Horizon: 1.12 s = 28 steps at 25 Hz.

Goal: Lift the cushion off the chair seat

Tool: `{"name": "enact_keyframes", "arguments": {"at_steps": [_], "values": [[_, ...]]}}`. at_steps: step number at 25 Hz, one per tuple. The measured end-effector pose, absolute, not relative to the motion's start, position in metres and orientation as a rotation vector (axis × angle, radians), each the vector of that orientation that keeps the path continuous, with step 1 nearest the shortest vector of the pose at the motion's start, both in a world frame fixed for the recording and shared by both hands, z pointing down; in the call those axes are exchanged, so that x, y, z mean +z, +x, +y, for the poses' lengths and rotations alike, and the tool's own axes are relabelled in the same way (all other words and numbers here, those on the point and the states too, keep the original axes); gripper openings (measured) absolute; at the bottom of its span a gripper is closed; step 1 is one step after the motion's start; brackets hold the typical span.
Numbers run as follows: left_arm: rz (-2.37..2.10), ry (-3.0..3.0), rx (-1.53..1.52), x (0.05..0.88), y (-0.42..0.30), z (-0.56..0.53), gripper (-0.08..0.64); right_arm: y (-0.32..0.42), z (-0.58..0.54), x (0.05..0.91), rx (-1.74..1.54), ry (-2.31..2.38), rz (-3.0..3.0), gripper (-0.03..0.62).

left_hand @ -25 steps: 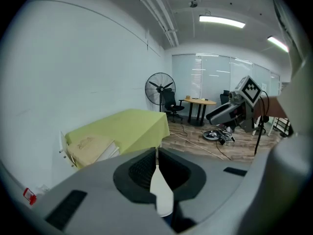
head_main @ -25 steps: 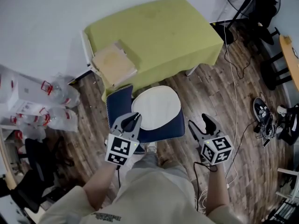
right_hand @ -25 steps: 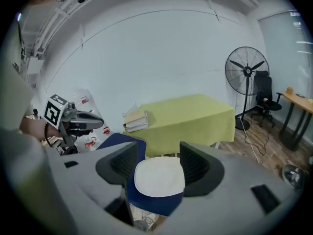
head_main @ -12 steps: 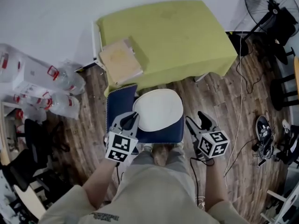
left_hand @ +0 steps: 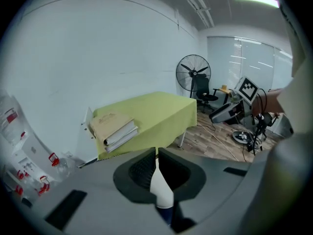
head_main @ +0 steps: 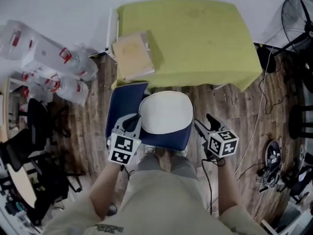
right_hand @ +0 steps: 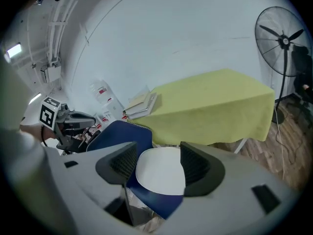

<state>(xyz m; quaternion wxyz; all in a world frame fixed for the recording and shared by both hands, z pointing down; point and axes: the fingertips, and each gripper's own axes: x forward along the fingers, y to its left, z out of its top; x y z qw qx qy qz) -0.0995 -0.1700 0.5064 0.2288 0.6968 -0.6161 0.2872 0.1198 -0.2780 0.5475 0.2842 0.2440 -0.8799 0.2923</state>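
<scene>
A white oval cushion (head_main: 166,112) lies flat on the seat of a dark blue chair (head_main: 161,140), whose back stands at the left. My left gripper (head_main: 133,123) hangs over the seat's left side, just beside the cushion's edge. In the left gripper view its tips (left_hand: 156,152) meet, and a strip of the cushion (left_hand: 161,190) shows behind the gap below them. My right gripper (head_main: 204,122) is off the seat's right edge, open and empty. In the right gripper view (right_hand: 159,148) the cushion (right_hand: 160,173) lies beyond the wide jaws.
A table under a yellow-green cloth (head_main: 190,38) stands right behind the chair, with a stack of binders (head_main: 133,57) on its left corner. Packs of plastic bottles (head_main: 58,67) lie at the left, a fan (head_main: 301,18) and floor cables (head_main: 254,131) at the right.
Both grippers have sunk closer to the chair, and the right one has come in toward the seat's right edge. The cushion lies where it did.
</scene>
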Motion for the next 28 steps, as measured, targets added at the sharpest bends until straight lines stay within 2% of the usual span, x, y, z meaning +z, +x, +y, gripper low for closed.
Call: {"name": "enact_keyframes", "arguments": {"at_steps": [28], "values": [[-1.677,1.679,0.737,0.660,-0.132,-0.205,0.034,0.086,-0.371,0.756,0.778,0.431,-2.184,0.310]]}}
